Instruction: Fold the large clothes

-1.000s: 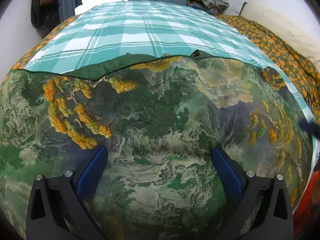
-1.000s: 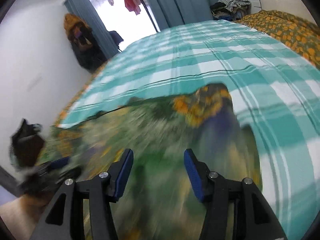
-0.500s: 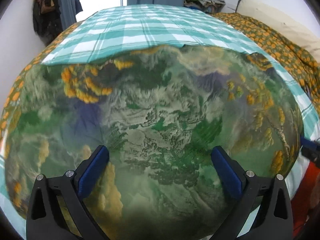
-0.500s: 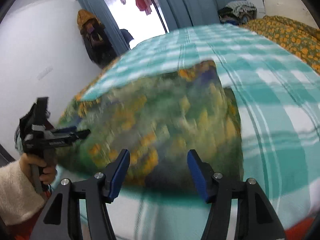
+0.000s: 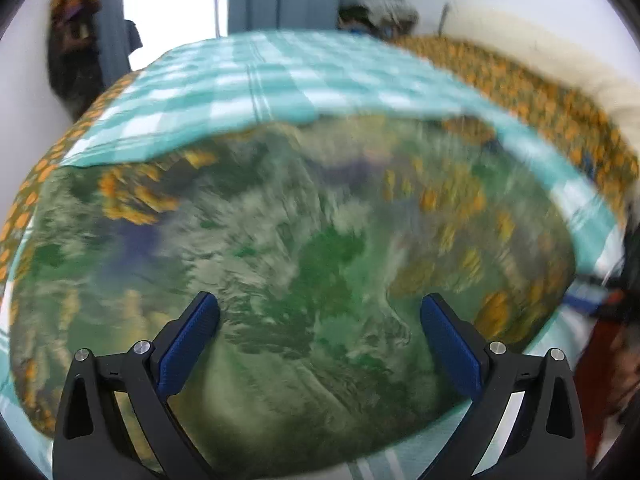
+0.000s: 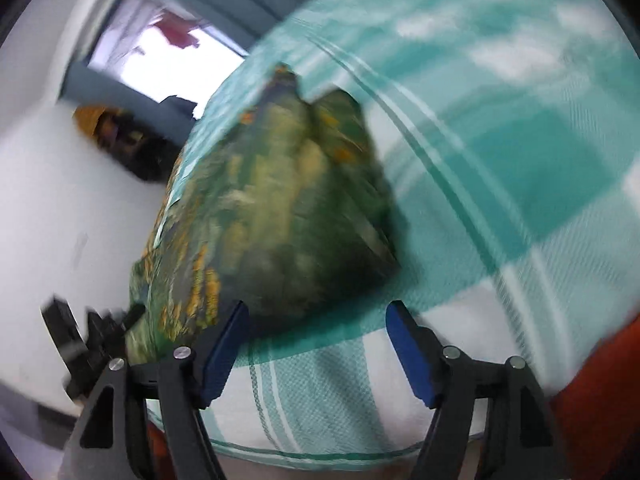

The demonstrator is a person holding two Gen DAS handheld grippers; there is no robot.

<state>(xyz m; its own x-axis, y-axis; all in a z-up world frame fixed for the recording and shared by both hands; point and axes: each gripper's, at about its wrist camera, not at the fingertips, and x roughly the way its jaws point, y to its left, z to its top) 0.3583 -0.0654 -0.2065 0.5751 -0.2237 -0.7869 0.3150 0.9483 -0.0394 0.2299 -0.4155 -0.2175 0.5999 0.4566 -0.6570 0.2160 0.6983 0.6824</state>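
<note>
Left claw (image 5: 320, 316) gapes wide, holding nothing; right claw (image 6: 318, 326) likewise.

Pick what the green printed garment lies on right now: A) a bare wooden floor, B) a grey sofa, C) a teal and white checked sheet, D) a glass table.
C: the green printed garment rests on the teal and white checked sheet, which shows beyond and beside it in both wrist views.
</note>
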